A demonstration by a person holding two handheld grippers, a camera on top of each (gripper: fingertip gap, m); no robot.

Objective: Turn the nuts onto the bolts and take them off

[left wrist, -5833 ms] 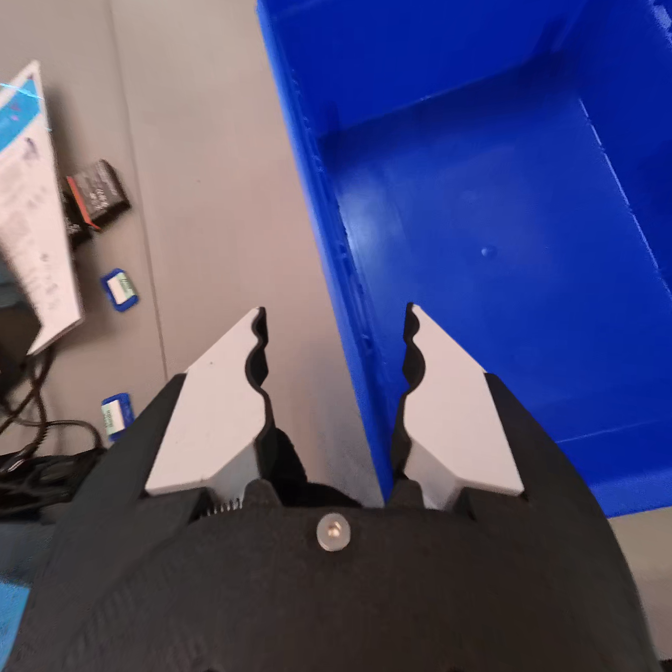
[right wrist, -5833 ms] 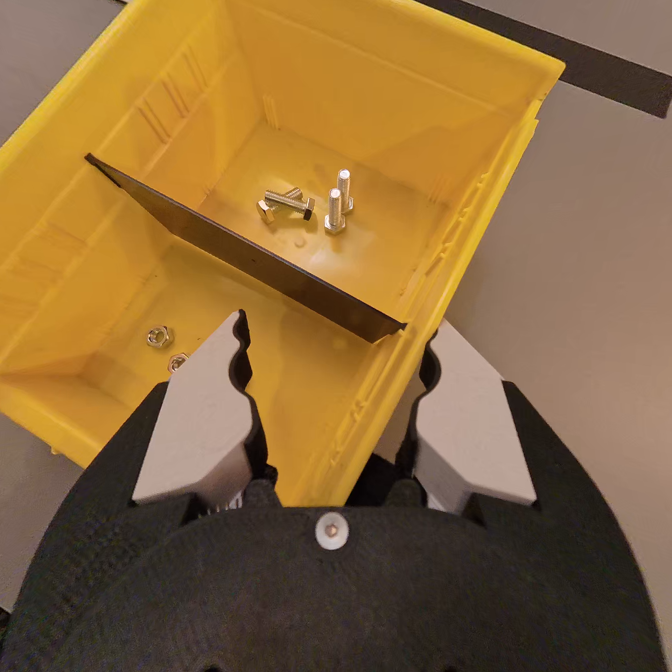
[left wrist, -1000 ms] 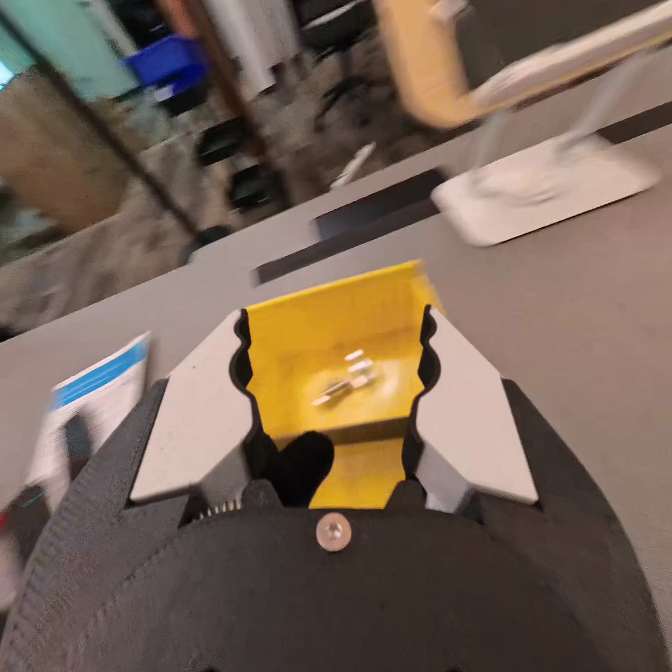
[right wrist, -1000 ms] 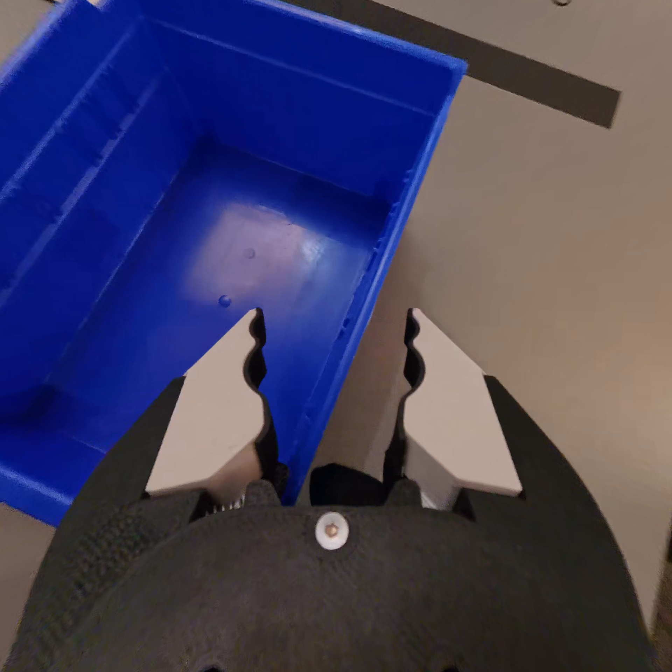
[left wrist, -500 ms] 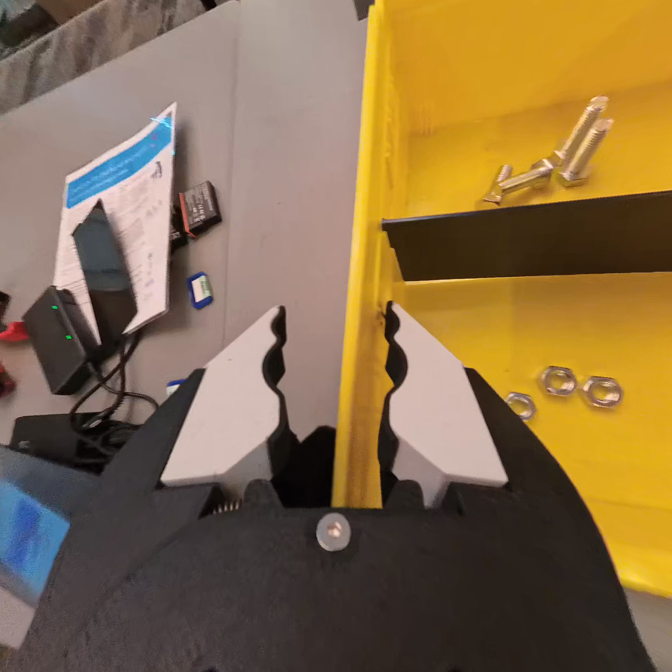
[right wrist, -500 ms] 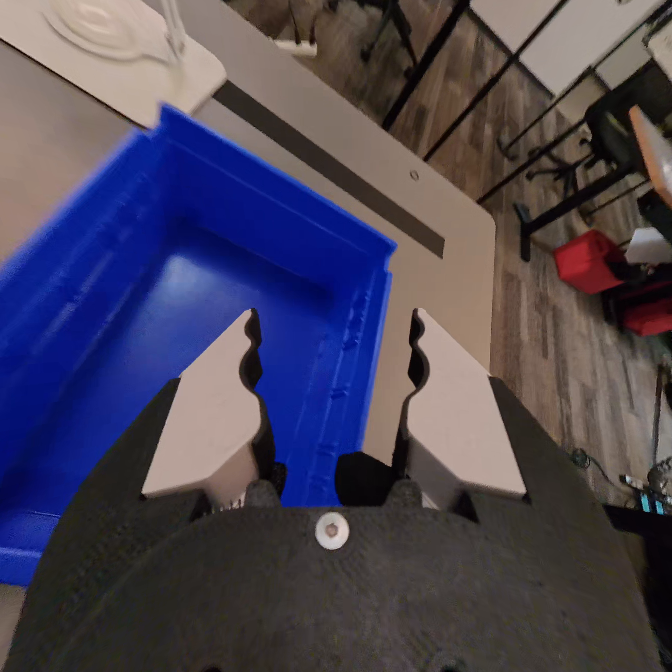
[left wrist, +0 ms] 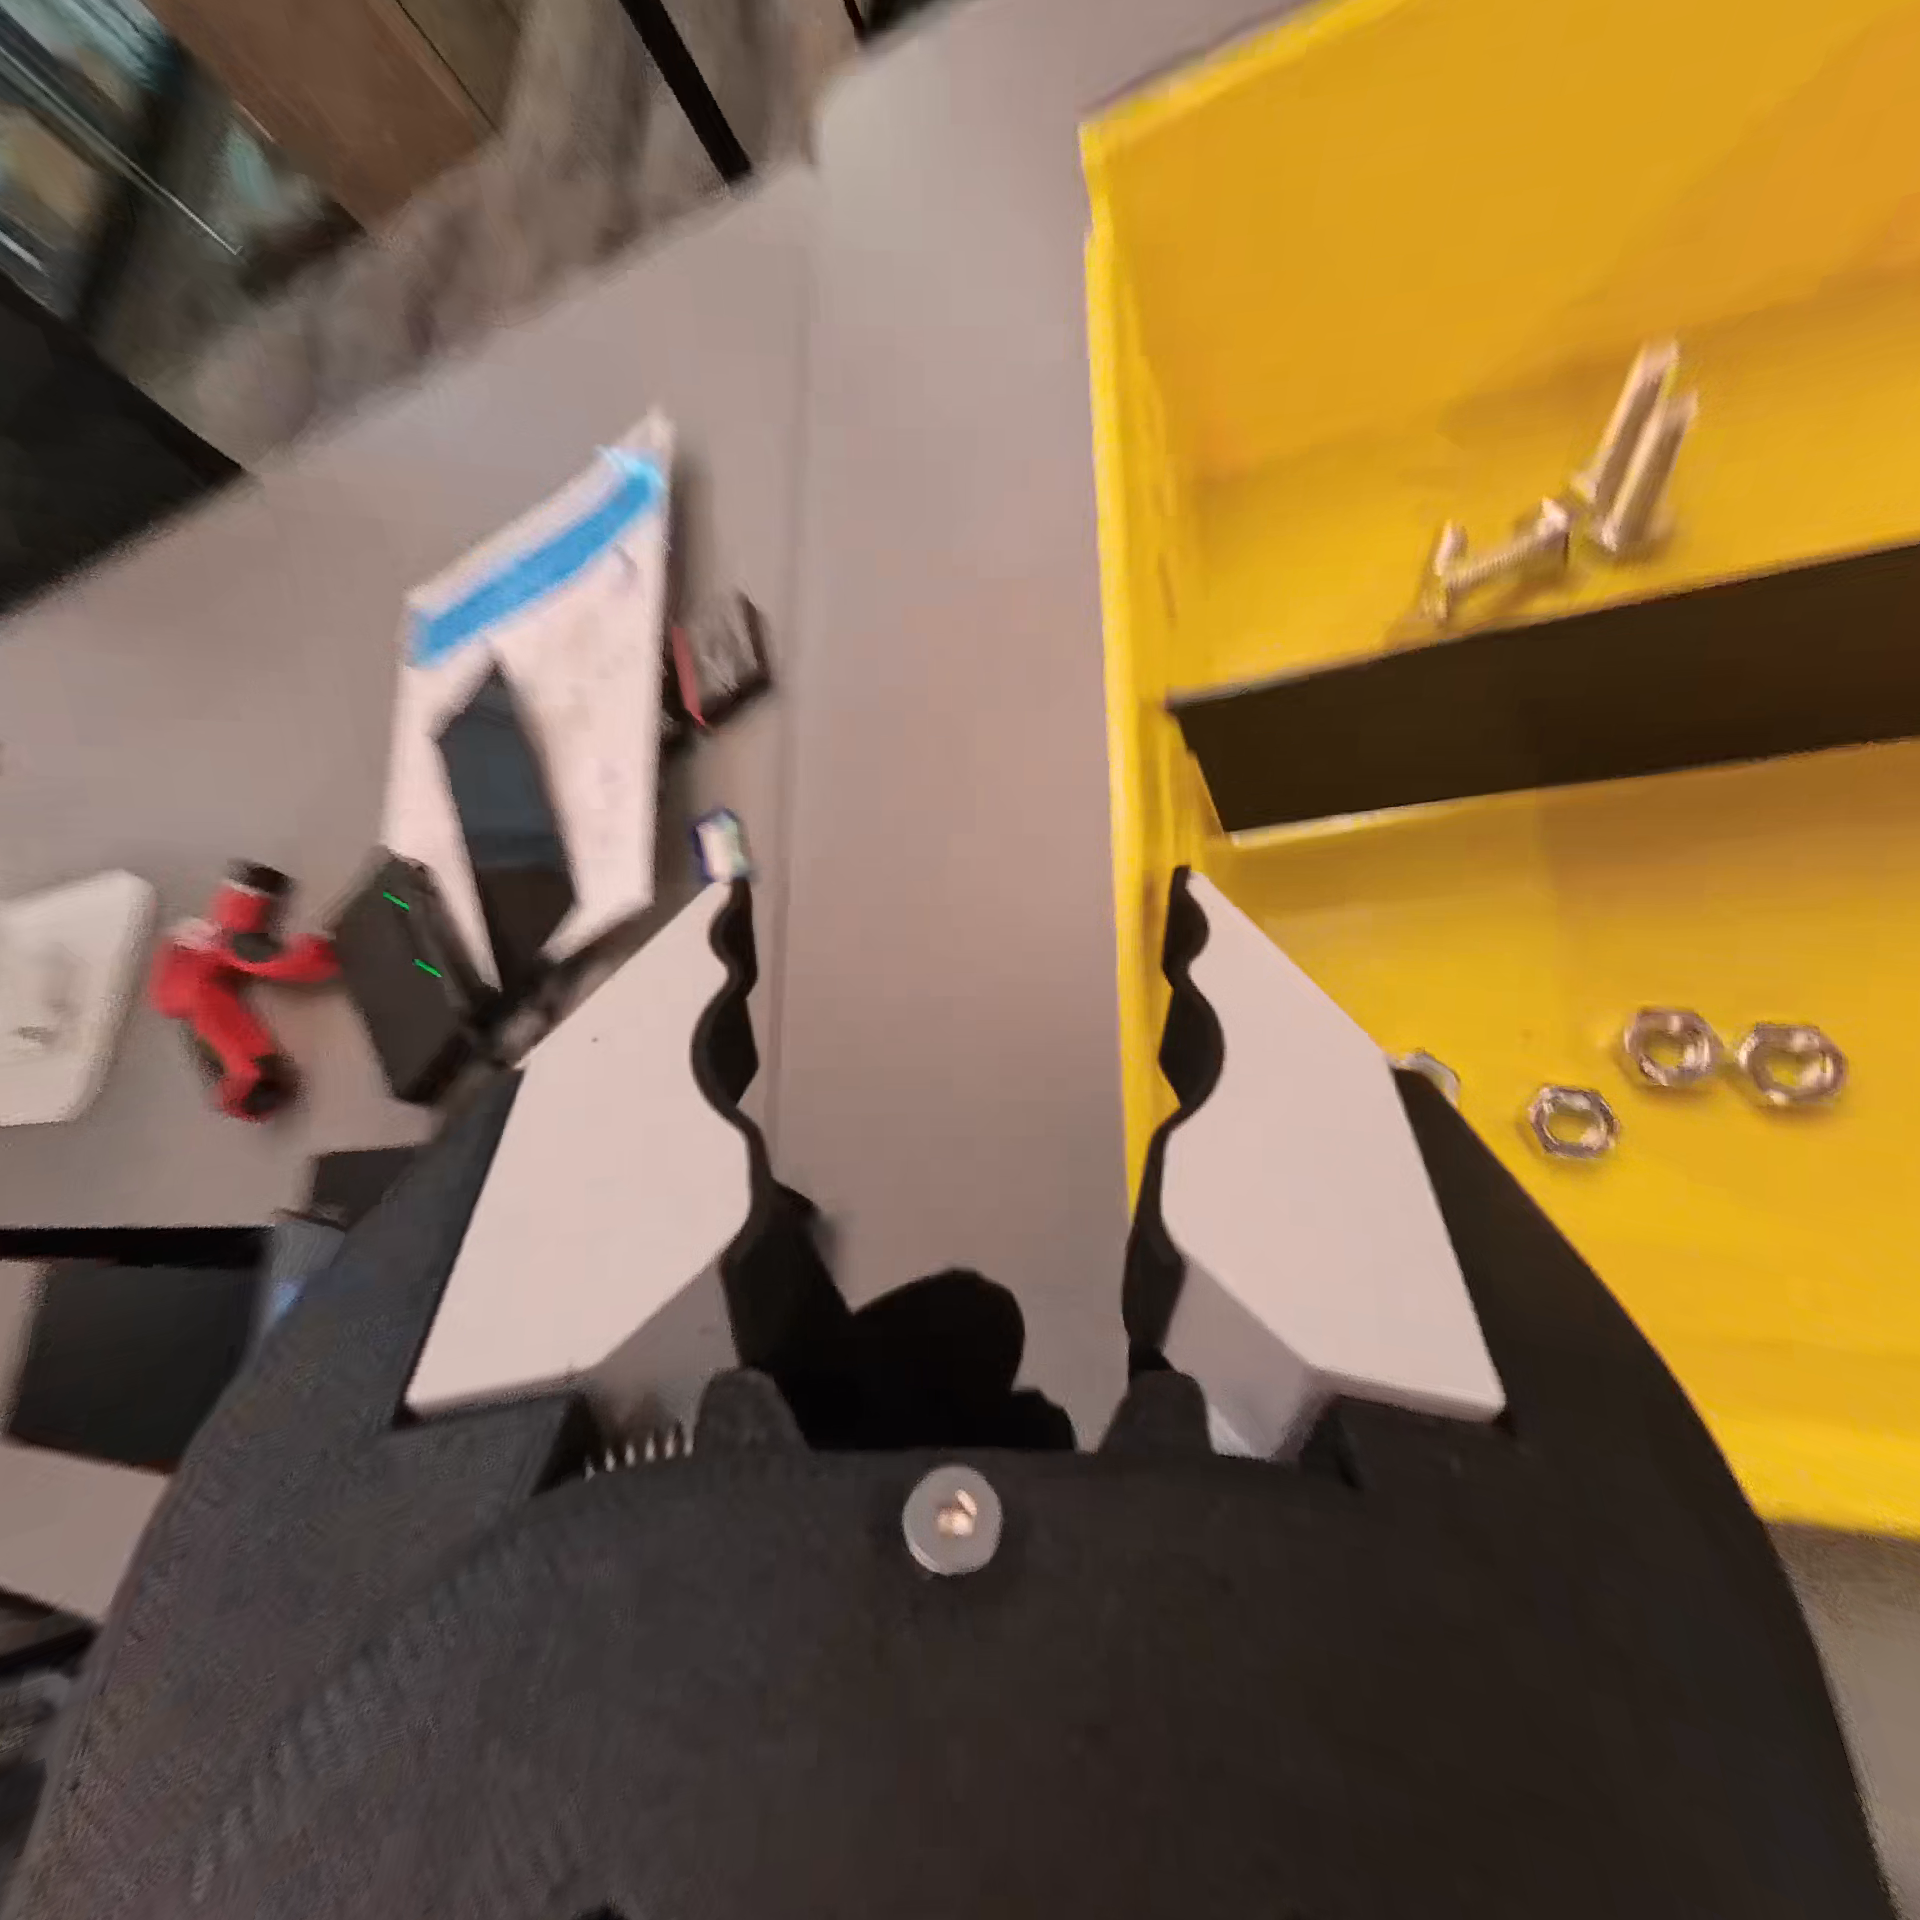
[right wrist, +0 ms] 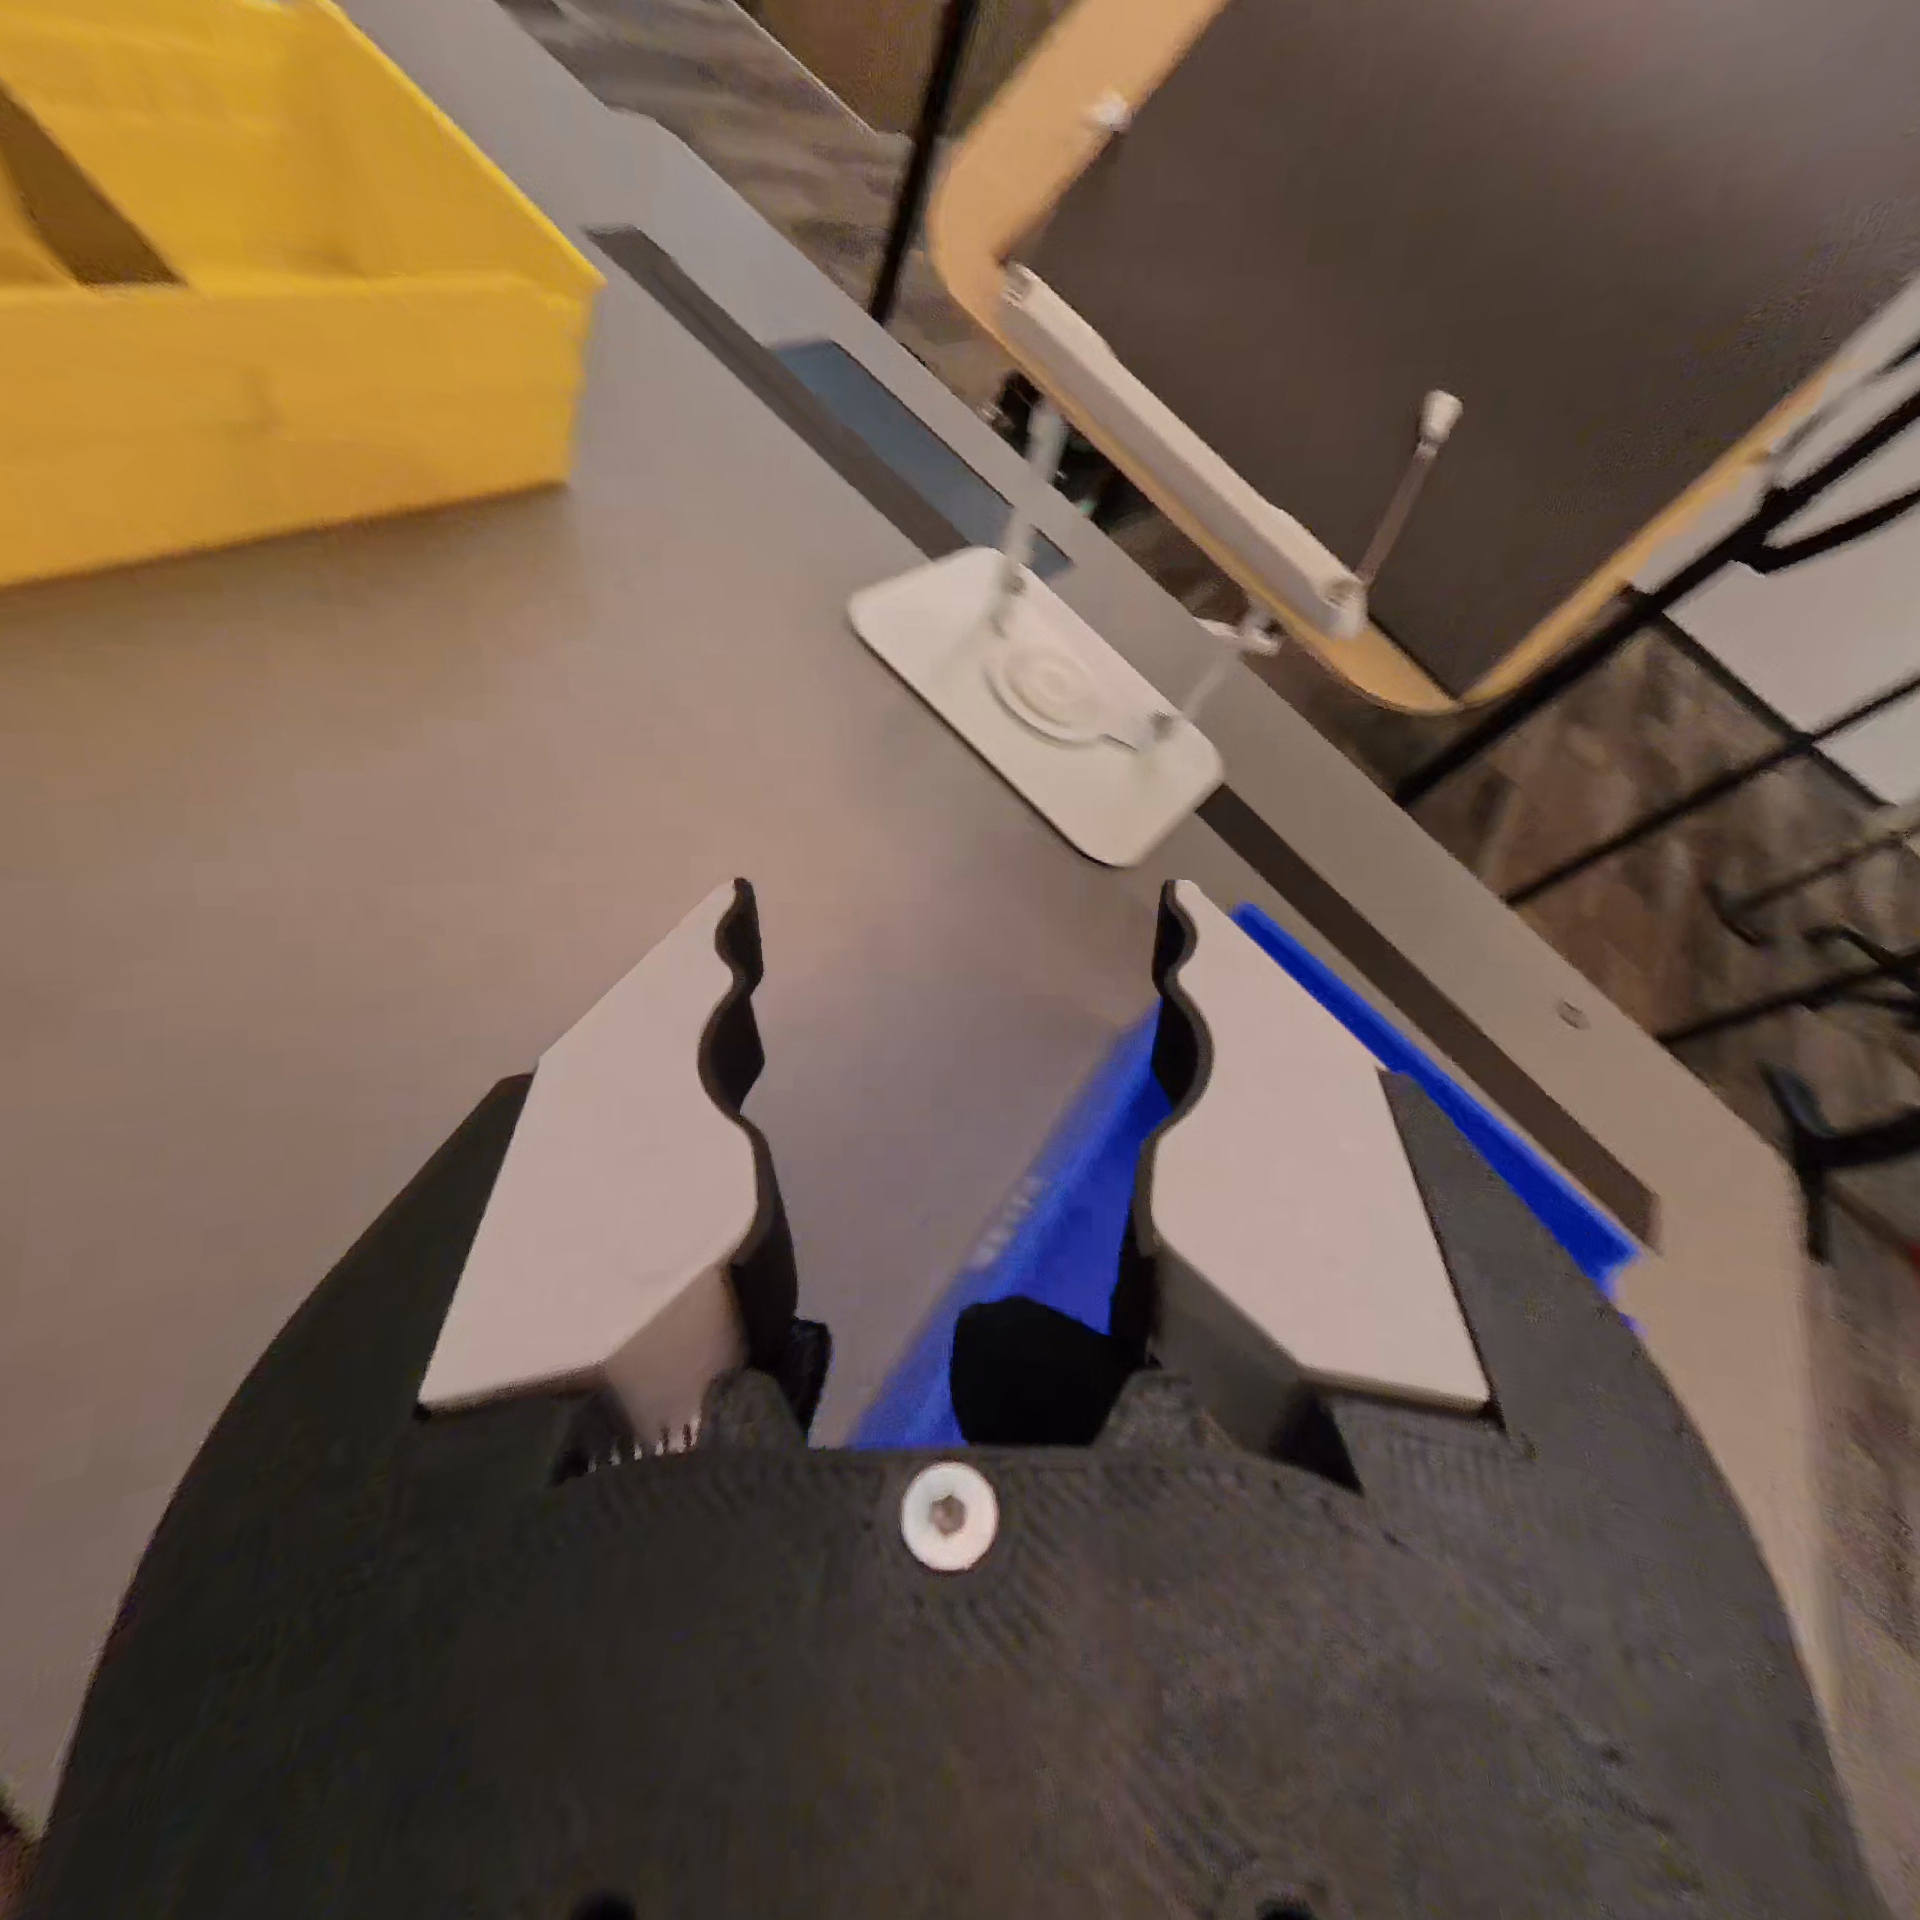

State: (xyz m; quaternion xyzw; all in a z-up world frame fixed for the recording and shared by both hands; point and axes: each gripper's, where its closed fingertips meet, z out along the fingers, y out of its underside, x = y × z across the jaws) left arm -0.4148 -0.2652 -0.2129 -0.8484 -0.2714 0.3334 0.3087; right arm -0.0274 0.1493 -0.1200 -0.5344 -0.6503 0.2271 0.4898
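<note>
A yellow bin (left wrist: 1138,582) with a black divider (left wrist: 1558,707) fills the right of the left wrist view. Several steel bolts (left wrist: 1558,520) lie in its far compartment and several steel nuts (left wrist: 1673,1049) in its near one. My left gripper (left wrist: 951,904) is open and empty, over the grey table just left of the bin's left wall. My right gripper (right wrist: 956,894) is open and empty above the grey table, with the blue bin (right wrist: 1091,1174) under its right finger. The yellow bin also shows in the right wrist view (right wrist: 260,395) at the far left.
Left of the yellow bin lie a paper sheet (left wrist: 582,665), a black phone (left wrist: 509,810), a black charger (left wrist: 405,987), a red tool (left wrist: 223,987) and small cards (left wrist: 724,842). A white lamp base (right wrist: 1039,707) stands by the table's far edge (right wrist: 1351,935). Some 55 cm of space lies between my two pairs of fingers. My left tips are roughly 30 cm from the black charger (left wrist: 405,987).
My left gripper has opened wider and shifted left off the yellow bin's wall. My right gripper has swung left off the blue bin, bringing the lamp base and yellow bin into view.
</note>
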